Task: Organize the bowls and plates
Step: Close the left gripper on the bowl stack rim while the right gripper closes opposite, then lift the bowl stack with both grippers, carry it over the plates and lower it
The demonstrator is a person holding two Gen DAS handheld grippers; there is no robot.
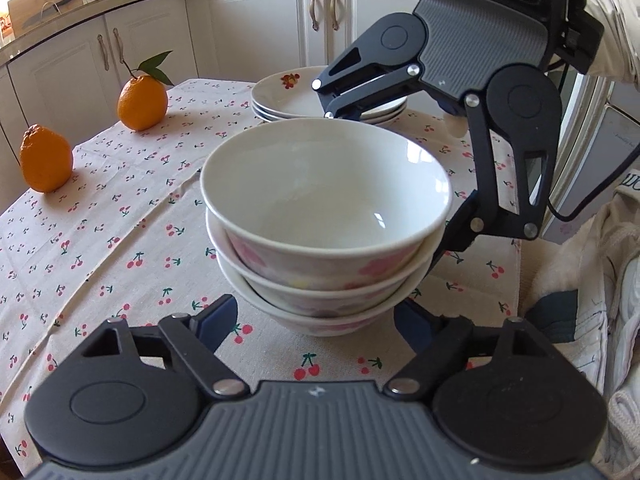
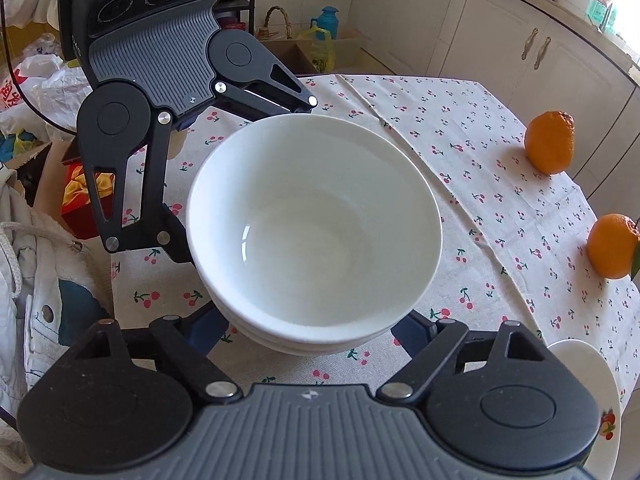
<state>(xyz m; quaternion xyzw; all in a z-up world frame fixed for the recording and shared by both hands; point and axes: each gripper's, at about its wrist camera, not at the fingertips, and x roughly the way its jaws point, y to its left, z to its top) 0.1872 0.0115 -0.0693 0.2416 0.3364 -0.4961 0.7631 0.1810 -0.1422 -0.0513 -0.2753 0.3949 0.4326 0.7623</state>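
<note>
Three white bowls with pink flowers stand nested in a stack [image 1: 326, 216] on the cherry-print tablecloth [image 1: 120, 240]; the right wrist view shows the stack [image 2: 316, 224] from above. My left gripper [image 1: 316, 316] straddles the bottom bowl from the near side. Its blue pads [image 1: 218, 320] touch the bowl's flanks. From the opposite side my right gripper [image 2: 312, 328] reaches around the lower bowls, pads close beside them, with no clear press showing. Each gripper appears in the other's view: the right [image 1: 392, 176] and the left [image 2: 244, 174].
A stack of flowered plates [image 1: 288, 96] sits behind the bowls; its rim [image 2: 592, 392] shows at lower right. Two oranges [image 1: 142, 102] [image 1: 46, 158] stand on the table's left part. White cabinets [image 1: 256, 28] line the back. A person's sleeve [image 1: 616, 20] is at right.
</note>
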